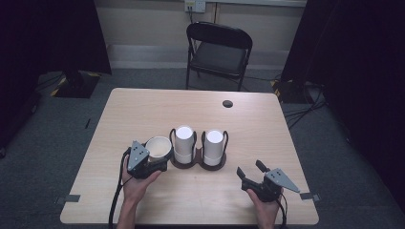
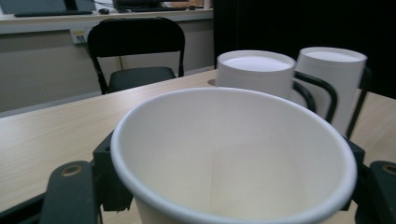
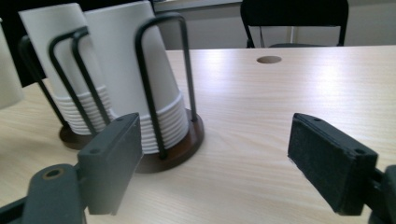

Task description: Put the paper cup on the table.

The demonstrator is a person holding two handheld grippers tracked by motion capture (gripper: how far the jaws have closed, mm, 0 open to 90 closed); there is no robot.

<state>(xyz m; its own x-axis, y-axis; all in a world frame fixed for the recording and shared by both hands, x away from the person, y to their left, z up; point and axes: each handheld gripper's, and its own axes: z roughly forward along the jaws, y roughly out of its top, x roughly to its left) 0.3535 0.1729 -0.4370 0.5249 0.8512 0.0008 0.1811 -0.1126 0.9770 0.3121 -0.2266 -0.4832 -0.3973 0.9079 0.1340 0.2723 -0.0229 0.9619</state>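
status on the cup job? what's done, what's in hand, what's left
Done: one paper cup is out of the stacks, upright and mouth up. In hand: the left gripper is clamped on it beside the two-stack cup holder. Left: the right gripper is open and holds nothing; where the cup should go can't be told.

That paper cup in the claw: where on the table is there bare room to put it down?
Bare wood lies behind the two cup stacks up to the round hole, and at the front between the left claw and right claw. It is crowded where the paper cup sits beside the stacks.
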